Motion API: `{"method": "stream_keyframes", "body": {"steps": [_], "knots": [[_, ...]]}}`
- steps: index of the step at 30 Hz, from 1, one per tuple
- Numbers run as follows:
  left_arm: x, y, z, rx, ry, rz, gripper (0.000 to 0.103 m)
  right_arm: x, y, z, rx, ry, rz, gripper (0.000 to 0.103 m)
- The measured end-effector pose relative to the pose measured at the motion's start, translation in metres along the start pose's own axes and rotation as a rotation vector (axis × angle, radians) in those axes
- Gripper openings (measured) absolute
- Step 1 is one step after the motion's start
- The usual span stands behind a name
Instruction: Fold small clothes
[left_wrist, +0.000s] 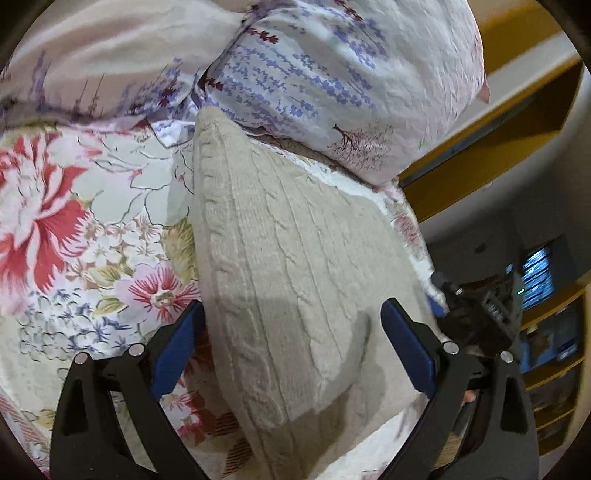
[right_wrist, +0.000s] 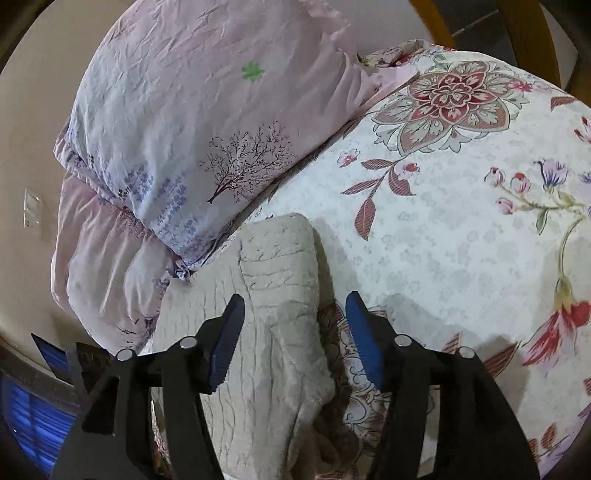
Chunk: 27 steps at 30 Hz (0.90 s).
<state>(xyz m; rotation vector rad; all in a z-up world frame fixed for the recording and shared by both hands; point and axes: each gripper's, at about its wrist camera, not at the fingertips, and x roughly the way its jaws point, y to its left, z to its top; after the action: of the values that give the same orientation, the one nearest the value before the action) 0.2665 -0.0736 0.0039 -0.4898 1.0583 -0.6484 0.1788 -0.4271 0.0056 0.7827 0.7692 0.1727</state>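
A beige cable-knit garment (left_wrist: 288, 266) lies folded on the floral bedsheet (left_wrist: 74, 221), its far end tucked under a pillow. My left gripper (left_wrist: 295, 332) hovers over its near part, open wide. Its blue pads (left_wrist: 177, 347) stand apart from the knit on both sides. In the right wrist view the same garment (right_wrist: 277, 295) lies as a folded strip on the bedsheet (right_wrist: 461, 240). My right gripper (right_wrist: 295, 332) is open above the strip. Its left finger is over the knit and its right finger is over the sheet just past the garment's edge. Neither gripper holds anything.
Two pale lavender-print pillows (right_wrist: 192, 129) are stacked at the head of the bed, right behind the garment. Yellow wooden shelving (left_wrist: 498, 122) stands beyond the bed's right edge. A beige wall with a switch plate (right_wrist: 31, 210) is on the left.
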Motion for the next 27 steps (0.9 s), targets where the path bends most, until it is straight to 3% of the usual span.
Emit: {"method": "stream_keyframes", "body": {"steps": [6, 15, 17, 18, 20, 22, 27], "knots": [[0.001, 0.007, 0.006, -0.077, 0.009, -0.072, 0.093, 0.019, -0.007, 0.0, 0.036, 0.085, 0.042, 0.06], [0.002, 0.017, 0.011, -0.143, 0.011, -0.137, 0.082, 0.044, 0.001, -0.008, 0.004, 0.203, 0.148, 0.059], [0.003, 0.021, 0.011, -0.156, 0.008, -0.15, 0.076, 0.047, 0.006, -0.01, -0.017, 0.214, 0.152, 0.055], [0.002, 0.023, 0.011, -0.164, 0.009, -0.157, 0.07, 0.05, 0.006, -0.012, -0.017, 0.227, 0.168, 0.043], [0.001, 0.03, 0.008, -0.193, 0.013, -0.174, 0.056, 0.052, 0.006, -0.015, -0.001, 0.228, 0.207, 0.034], [-0.001, 0.032, 0.006, -0.195, 0.007, -0.184, 0.043, 0.048, 0.01, -0.017, -0.019, 0.207, 0.216, 0.032], [-0.024, 0.023, 0.003, -0.139, -0.014, -0.214, 0.038, 0.031, 0.036, -0.023, -0.073, 0.148, 0.256, 0.03]]}}
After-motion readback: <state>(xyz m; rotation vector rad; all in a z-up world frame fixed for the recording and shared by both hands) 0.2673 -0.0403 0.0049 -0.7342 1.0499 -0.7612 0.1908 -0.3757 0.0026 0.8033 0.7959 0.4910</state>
